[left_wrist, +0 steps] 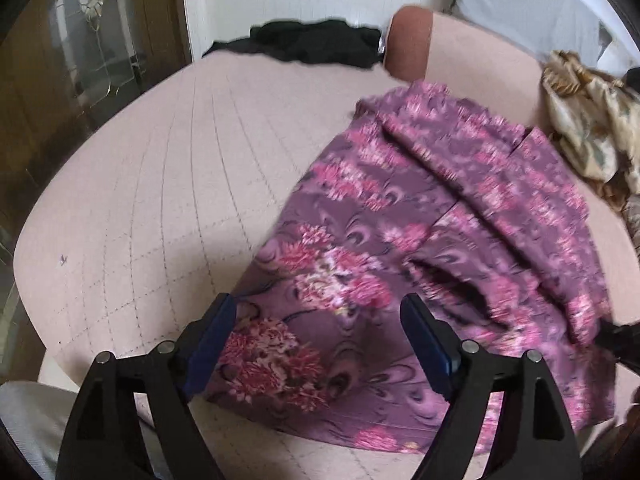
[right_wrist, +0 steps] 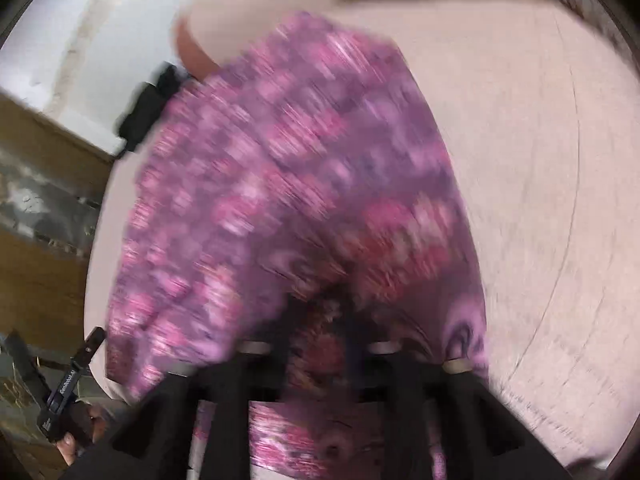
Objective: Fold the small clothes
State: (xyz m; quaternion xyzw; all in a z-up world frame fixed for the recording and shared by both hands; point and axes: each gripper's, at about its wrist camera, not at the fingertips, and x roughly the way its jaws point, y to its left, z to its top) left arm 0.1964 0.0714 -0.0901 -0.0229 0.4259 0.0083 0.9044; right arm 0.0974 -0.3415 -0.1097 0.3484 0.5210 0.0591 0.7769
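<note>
A purple garment with pink flowers (left_wrist: 420,240) lies partly folded on the pale pink quilted cushion (left_wrist: 160,184). My left gripper (left_wrist: 320,336) is open, its blue-padded fingers (left_wrist: 216,336) spread just above the garment's near left corner. In the right wrist view the same garment (right_wrist: 280,184) is blurred by motion and drapes over my right gripper (right_wrist: 320,320), whose fingers are close together with cloth between them. The right gripper also shows at the right edge of the left wrist view (left_wrist: 620,340).
A black cloth (left_wrist: 304,42) lies at the cushion's far edge. A beige patterned cloth (left_wrist: 592,128) lies at the right. A brown bolster (left_wrist: 408,44) stands behind the garment. A wooden cabinet with glass (left_wrist: 80,60) is at the left.
</note>
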